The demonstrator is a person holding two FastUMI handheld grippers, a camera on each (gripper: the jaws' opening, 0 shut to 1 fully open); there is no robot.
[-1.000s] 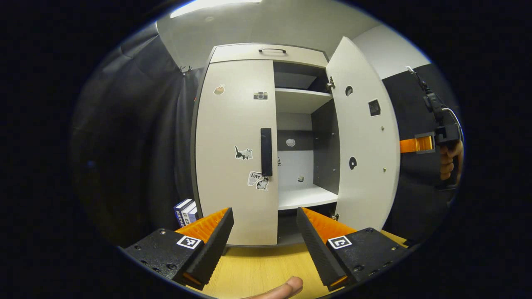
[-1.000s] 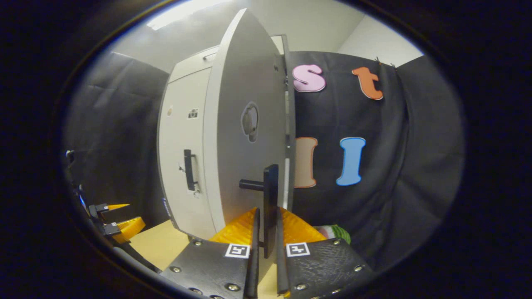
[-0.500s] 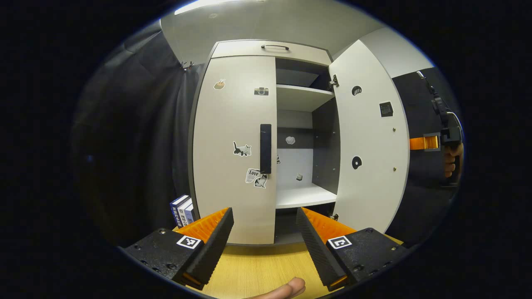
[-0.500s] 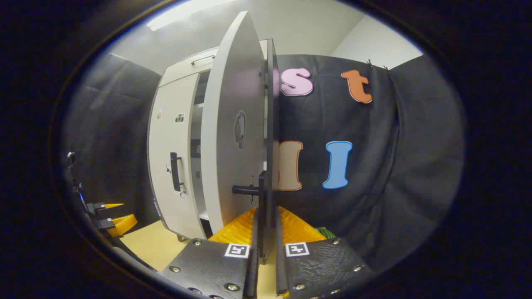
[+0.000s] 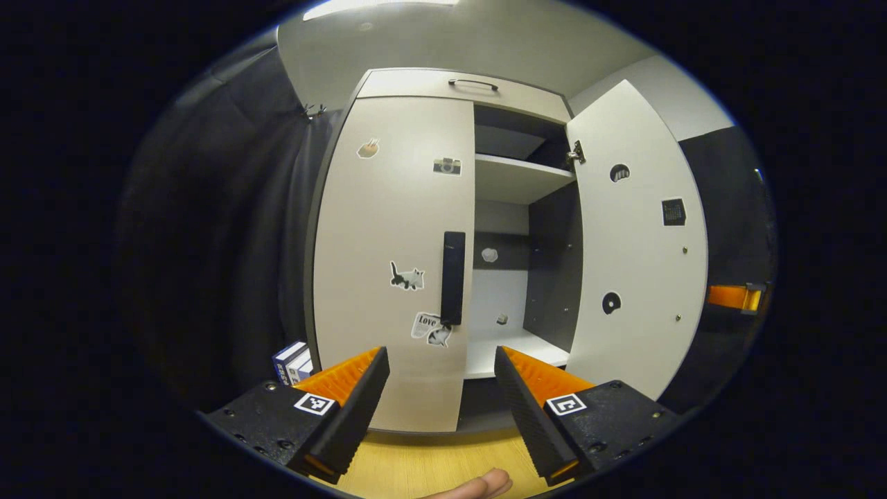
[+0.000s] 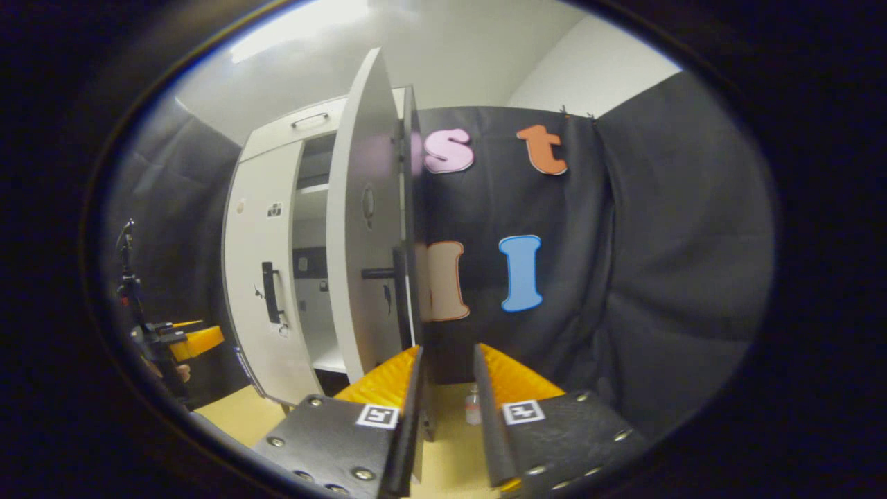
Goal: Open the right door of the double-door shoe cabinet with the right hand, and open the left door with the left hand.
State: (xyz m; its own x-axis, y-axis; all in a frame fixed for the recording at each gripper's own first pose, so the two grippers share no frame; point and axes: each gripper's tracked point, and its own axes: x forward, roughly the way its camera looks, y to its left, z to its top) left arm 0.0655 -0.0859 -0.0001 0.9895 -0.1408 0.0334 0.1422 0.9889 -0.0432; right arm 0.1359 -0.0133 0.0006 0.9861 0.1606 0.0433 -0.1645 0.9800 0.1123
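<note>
Shoe cabinet (image 5: 416, 83): pale, double-door, standing at the far end of the wooden table (image 5: 423, 461), against the black cloth wall
Right door (image 5: 637, 242): swung wide open to the right, its inner face with round hinge holes turned to the left gripper view; seen edge-on in the right gripper view (image 6: 364, 235)
Left door (image 5: 391, 256): closed, with small stickers on its front
Cabinet interior (image 5: 516, 177): pale shelves and a dark side wall, open to view on the right half
Left door handle (image 5: 453, 277): dark vertical bar at the door's right edge, untouched
Right door handle (image 6: 398, 298): dark bar sticking out of the door's outer face, just beyond the fingers
Left gripper (image 5: 441, 360): fingers spread wide, holding nothing, near side of the closed left door, apart from it
Right gripper (image 6: 447, 360): fingers a narrow gap apart, gripping nothing, the door edge just ahead
Books (image 5: 291, 360): low at the cabinet's left
</note>
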